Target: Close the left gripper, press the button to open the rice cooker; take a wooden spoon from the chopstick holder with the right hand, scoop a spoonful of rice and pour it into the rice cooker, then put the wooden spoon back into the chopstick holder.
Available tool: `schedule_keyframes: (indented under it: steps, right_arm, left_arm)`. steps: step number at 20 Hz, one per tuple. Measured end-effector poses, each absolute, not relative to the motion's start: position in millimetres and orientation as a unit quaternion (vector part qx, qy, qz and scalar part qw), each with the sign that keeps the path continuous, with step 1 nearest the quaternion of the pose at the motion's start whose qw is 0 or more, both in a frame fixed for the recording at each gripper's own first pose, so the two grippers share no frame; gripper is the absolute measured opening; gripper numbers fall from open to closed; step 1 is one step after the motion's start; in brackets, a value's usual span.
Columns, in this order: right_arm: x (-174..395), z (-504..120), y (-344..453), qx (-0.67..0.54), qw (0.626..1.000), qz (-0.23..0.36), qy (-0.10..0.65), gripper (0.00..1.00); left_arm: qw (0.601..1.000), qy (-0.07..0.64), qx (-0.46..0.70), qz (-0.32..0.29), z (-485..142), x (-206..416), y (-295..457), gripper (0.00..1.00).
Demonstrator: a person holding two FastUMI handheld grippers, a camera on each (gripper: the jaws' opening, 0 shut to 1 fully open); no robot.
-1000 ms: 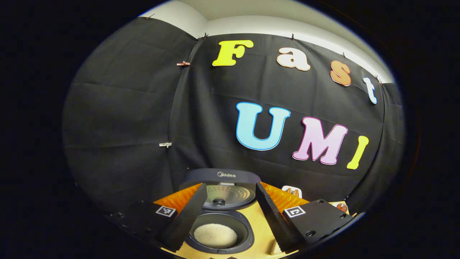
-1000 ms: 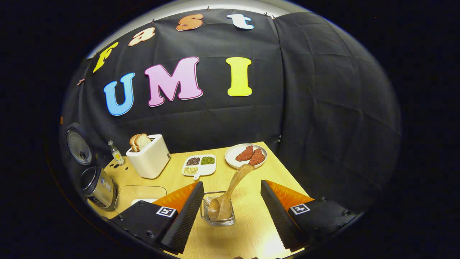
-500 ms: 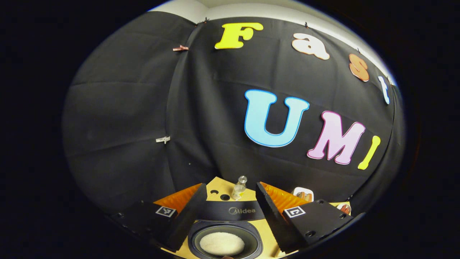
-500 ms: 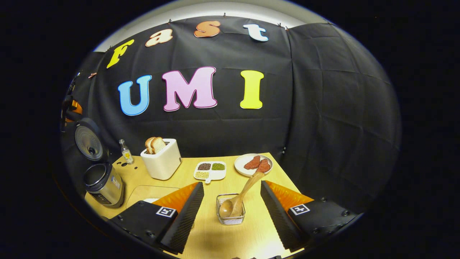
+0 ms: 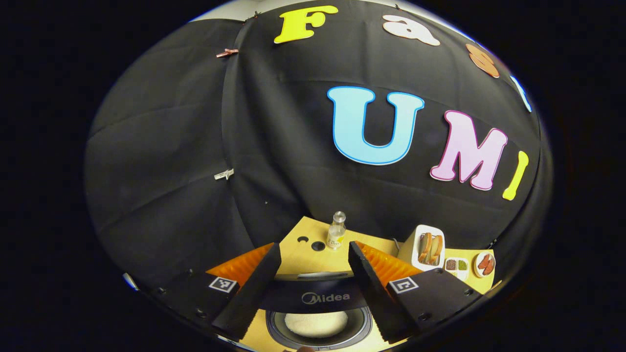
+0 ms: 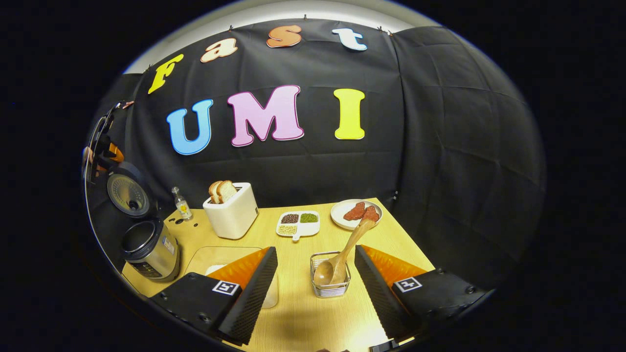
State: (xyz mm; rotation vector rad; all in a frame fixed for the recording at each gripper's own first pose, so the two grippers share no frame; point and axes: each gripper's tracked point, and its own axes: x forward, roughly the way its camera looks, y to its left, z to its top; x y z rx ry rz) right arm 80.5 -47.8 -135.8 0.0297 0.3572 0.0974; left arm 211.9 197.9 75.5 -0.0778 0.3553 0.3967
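Since a second ago both cameras have drawn back: the left gripper view now sits higher over the dark round rice cooker point(image 5: 318, 313), and in the right gripper view the clear square chopstick holder point(image 6: 331, 281) has slid farther off, toward the right finger.

Progress, judged from the layout: lid up, so the button press looks done. White rice point(image 5: 316, 322) lies in the inner pot, so the pour looks done too. The pale wooden spoon point(image 6: 342, 254) stands in the holder, bowl down, handle leaning toward the white plate of red meat point(image 6: 349, 214). That reads as the final return completed; nothing obvious is left but pulling away.

Left gripper point(image 5: 313, 274): fingers spread apart, holding nothing, above the open lid's edge. Right gripper point(image 6: 315, 283): fingers likewise wide apart, empty, with the holder between them but clear of both.

Cooker in the right gripper view: silver-sided body point(image 6: 151, 249) at the left edge of the light wooden table point(image 6: 293, 322), lid upright behind it. Spoon looks dry and clean, as far as can be told.
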Motion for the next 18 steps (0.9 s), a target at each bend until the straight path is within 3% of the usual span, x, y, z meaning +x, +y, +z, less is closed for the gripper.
schedule_keyframes:
  steps: [7, 18]
  right_arm:
    - [85, -140, -46, 0.014, 0.981, 0.06, 0.183, 0.99]
    - [88, -136, -39, 0.002, 0.981, 0.068, 0.182, 0.99]
  left_arm:
    - [0.951, 0.233, -0.071, 0.19, 2, 158, 161, 0.98]
    - [0.935, 0.293, -0.052, 0.195, -121, 125, 139, 0.98]
